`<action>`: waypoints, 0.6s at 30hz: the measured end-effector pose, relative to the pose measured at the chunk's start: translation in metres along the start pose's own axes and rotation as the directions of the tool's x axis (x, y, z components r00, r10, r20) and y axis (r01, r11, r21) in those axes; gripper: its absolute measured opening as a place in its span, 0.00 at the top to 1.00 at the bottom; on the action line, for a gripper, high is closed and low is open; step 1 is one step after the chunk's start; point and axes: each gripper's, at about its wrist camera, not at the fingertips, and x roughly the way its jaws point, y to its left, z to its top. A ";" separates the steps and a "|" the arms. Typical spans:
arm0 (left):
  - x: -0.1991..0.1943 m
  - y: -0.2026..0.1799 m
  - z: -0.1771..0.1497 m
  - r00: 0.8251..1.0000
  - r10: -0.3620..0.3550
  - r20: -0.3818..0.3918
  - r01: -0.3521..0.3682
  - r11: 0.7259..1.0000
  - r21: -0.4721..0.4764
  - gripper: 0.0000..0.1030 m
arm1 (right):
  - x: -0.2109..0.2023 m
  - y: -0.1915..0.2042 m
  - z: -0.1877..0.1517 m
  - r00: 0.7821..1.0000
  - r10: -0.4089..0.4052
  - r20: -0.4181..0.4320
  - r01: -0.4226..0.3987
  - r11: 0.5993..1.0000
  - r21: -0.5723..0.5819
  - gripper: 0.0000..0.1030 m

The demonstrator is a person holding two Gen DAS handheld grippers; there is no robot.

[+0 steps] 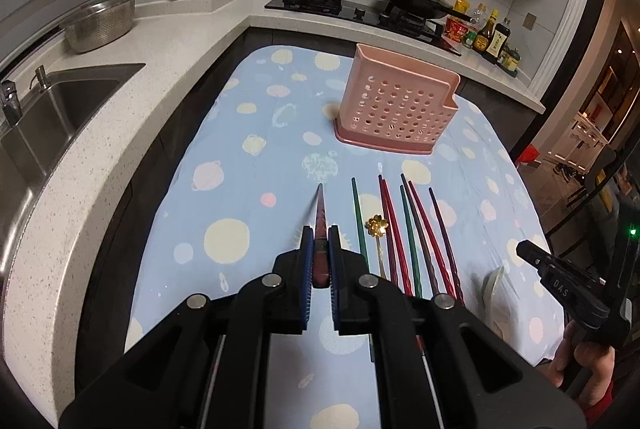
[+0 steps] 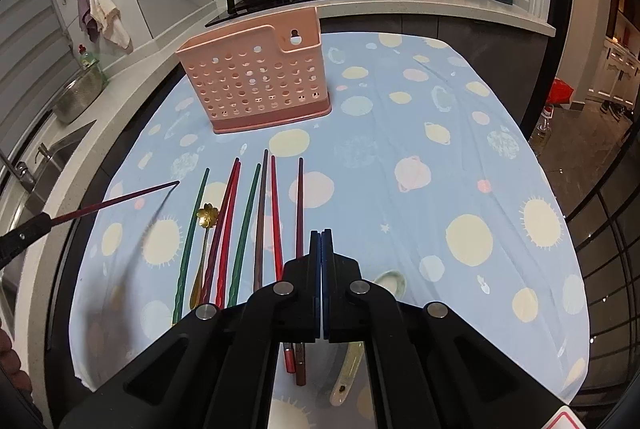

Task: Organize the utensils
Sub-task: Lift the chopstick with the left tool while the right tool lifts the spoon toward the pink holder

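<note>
Left gripper is clenching one dark-red chopstick above the tabletop; right gripper is closed, empty. Other chopsticks are lying flat. Next: carrying it into the pink holder.

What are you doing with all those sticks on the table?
A person holds a claw in each hand, sorting utensils. The left claw is shut on one dark red chopstick, lifted off the blue cloth. The right claw is shut and holds nothing. More chopsticks, a gold spoon and a white spoon lie on the cloth. The pink holder looks empty.
</note>
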 end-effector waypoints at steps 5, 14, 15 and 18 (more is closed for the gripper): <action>0.004 -0.002 -0.007 1.000 -0.010 -0.024 0.009 1.000 -0.002 0.93 | 0.008 -0.017 -0.034 0.996 -0.039 -0.085 0.043 0.998 0.035 0.82; 0.014 -0.007 -0.030 0.997 -0.006 -0.081 0.007 1.000 0.013 0.93 | 0.030 -0.011 -0.080 0.980 -0.033 -0.198 0.040 0.999 0.032 0.80; 0.014 -0.007 -0.031 0.997 -0.004 -0.083 0.005 1.000 0.015 0.93 | 0.032 -0.010 -0.082 0.979 -0.037 -0.201 0.044 0.999 0.028 0.80; 0.014 -0.008 -0.033 0.996 -0.003 -0.089 0.005 1.000 0.015 0.93 | 0.035 -0.010 -0.086 0.980 -0.038 -0.198 0.045 0.999 0.028 0.80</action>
